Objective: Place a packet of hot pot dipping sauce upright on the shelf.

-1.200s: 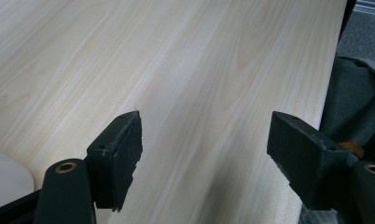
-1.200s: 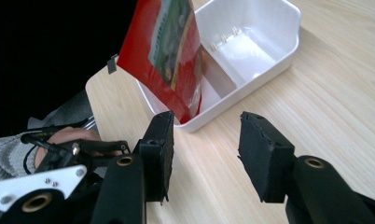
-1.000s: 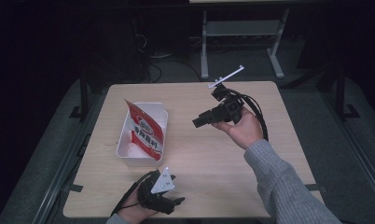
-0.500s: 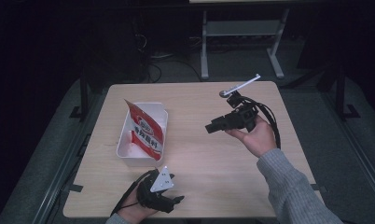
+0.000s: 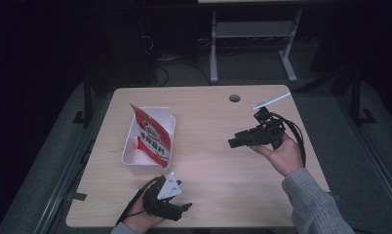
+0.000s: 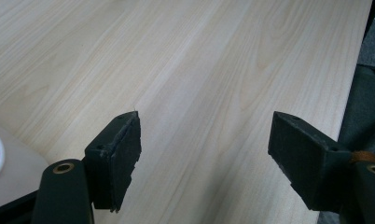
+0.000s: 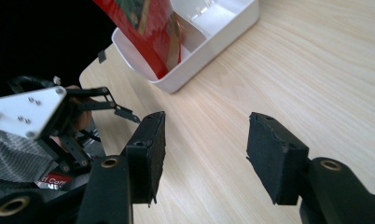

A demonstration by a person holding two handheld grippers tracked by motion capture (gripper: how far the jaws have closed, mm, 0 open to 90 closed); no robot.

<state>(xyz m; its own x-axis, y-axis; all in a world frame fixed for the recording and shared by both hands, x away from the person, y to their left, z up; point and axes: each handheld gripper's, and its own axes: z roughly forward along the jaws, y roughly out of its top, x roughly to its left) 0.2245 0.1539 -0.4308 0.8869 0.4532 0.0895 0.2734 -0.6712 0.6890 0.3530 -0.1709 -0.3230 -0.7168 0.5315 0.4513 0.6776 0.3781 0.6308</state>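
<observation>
A red and white snack bag (image 5: 152,134) stands tilted in a white tray (image 5: 129,162) at the table's left; the bag (image 7: 148,28) and tray (image 7: 209,35) also appear in the right gripper view. My left gripper (image 5: 186,207) rests near the front edge, held in a hand, jaws open over bare wood (image 6: 204,140). My right gripper (image 5: 231,143) is held above the table's right side, pointing left, open with nothing between its jaws (image 7: 202,156). The left gripper (image 7: 125,112) shows far off in the right gripper view.
The wooden table (image 5: 218,180) has a round cable hole (image 5: 234,98) near its far edge. A white strip (image 5: 271,101) sticks up behind the right gripper. A metal stand (image 5: 252,44) is on the floor beyond the table.
My right gripper has moved right and toward the near side, dropping lower over the table. The left gripper has stayed in place.
</observation>
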